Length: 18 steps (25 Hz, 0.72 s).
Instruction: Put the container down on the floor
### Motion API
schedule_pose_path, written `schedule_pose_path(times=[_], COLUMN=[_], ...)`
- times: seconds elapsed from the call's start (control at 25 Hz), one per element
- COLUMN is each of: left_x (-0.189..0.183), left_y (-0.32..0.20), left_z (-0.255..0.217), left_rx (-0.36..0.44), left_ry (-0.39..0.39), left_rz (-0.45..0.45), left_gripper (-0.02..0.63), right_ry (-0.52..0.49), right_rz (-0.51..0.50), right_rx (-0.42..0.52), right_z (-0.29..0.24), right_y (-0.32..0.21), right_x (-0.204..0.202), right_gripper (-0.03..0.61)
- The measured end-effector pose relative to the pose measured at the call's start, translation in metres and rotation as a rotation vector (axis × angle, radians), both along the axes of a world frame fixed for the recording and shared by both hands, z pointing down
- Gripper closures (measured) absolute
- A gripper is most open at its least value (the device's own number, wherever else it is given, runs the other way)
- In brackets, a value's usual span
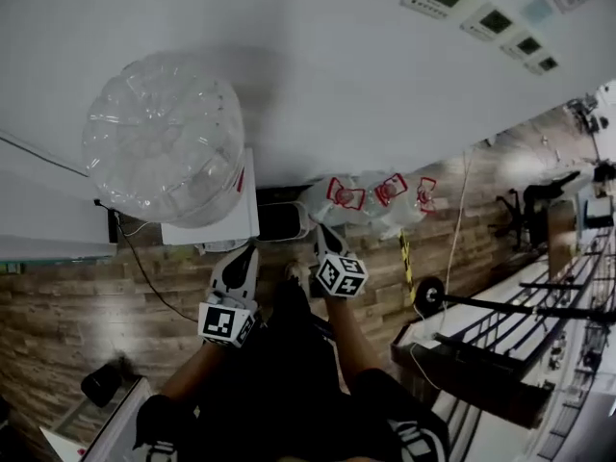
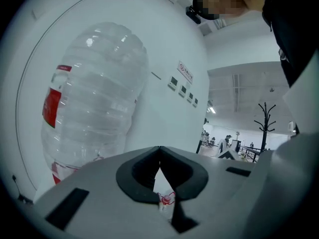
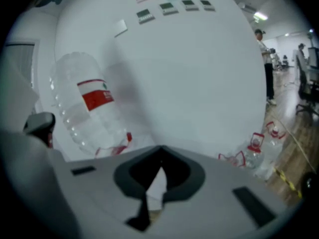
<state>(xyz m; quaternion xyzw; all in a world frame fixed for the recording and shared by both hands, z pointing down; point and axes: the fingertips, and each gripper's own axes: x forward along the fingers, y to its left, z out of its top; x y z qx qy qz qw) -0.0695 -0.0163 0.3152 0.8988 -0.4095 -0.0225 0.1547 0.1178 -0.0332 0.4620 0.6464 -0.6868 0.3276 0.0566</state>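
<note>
Fingers of the left gripper [image 2: 159,151] and the right gripper [image 3: 160,151] were clenched shut, both empty. Clear containers [image 1: 375,195] with red handles stood on the wooden floor [image 1: 58,325] against the wall [image 1: 337,85], beyond the right fingers and apart from them. A large inverted water jug [image 1: 164,138] rose beyond the left fingers.

Left gripper [image 1: 244,254] and right gripper [image 1: 323,231] held close together, pointing forward; both pairs of jaws appear closed on nothing.
</note>
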Motion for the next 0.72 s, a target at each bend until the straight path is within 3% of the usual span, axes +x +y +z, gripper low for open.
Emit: schedule_pose_path(times=[0.36,0.72], left_x=[-0.031,-0.028], left_y=[0.005,0.019], left_z=[-0.039,-0.052], left_rx=[0.077,0.116], left_ry=[-0.006,-0.019], left_rz=[-0.032,-0.020], left_gripper=[0.584,0.584], right_ry=[0.057,0.115], right_rz=[-0.001,-0.010], right_rx=[0.248,0.337], right_z=[-0.131,-0.177], right_y=[0.047,0.088], right_x=[-0.044,-0.057], right_gripper=[0.546,0.545])
